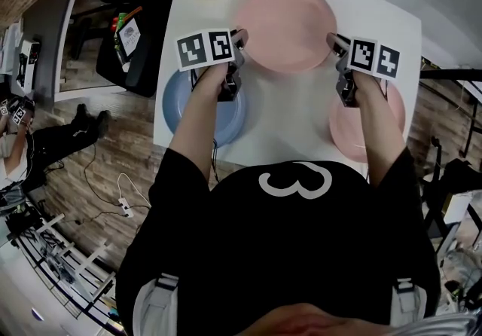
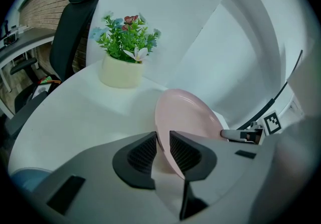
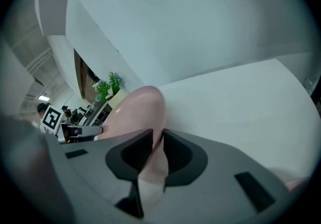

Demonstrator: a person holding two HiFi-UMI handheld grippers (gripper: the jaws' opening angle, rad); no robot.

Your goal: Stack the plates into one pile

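While left gripper and right gripper are pinching the far plate by opposite rims, pickup is proceeding, probably needing a level joint lift.

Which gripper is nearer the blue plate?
Left. The left gripper holds the rim of the large pink plate beside the blue plate; the right gripper holds its opposite rim.

A cream pot of green leaves and small flowers stands on the white table, beyond the left gripper and off to its left, well apart from it. A black office chair sits left of that gripper, beside the table's edge. Further left, cables and a white power strip lie on the wood floor. A brick wall rises behind the chair.
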